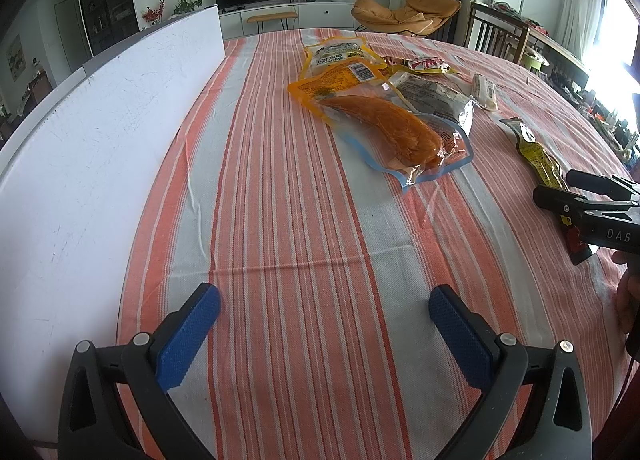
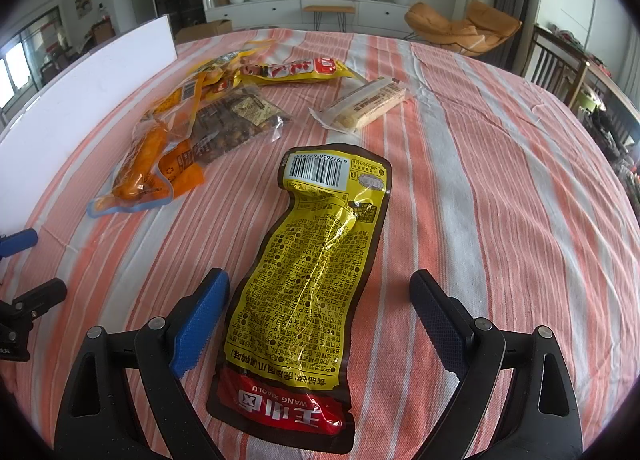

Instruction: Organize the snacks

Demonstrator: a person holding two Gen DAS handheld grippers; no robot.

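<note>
The right gripper is standing wide open, gripping nothing, its blue pads straddling the yellow pouch, which is lying flat on the striped tablecloth directly between and ahead of the jaws. The pouch's red end is sitting nearest the tool; its barcode end is pointing away. In my judgement the step in hand is picking up this pouch. Doing it well calls for lowering until both pads are flanking the narrow waist of the pack, then closing squarely across it; a thin, slick foil pack is likely to slide or buckle if pinched at an edge.

The left gripper is likewise fully spread and empty, hovering over bare cloth, with a white board lying along its left.

Beyond the right tool, ahead and left, an orange sausage pack, a clear pack of dark pieces and a red-and-yellow bag are lying overlapped; a pale bar is lying just ahead, apart from them.

Legible writing: "WANG XIAOLU" in Latin letters with large white Chinese characters on the pouch's red end, inverted to the camera; barcode digits are too small to confirm. The right tool's body is showing "DAS" in the left view.
</note>
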